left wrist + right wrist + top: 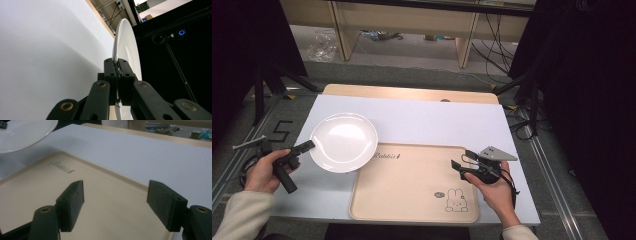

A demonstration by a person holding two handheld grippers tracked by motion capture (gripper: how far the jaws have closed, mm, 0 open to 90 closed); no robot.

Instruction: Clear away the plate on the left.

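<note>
High view: left gripper (304,146) pinches the near-left rim of the white plate (344,141), which overlaps the beige tray (412,185) corner on the bench (437,120); right gripper (464,161) hovers over the tray. Left gripper view: jaws pressed on the thin rim alone, so the plate likely pivots or slips if lifted fast. Right gripper view: jaws spread, empty, offering no support; a dropped plate could chip on the tray's edge.

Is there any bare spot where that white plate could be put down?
Yes. The beige tray is bare except for its printed rabbit and the right gripper, fingers open, over its right edge. The white tabletop beyond the tray is also free. The plate, pinched by the left gripper, covers the tray's near-left corner.
</note>
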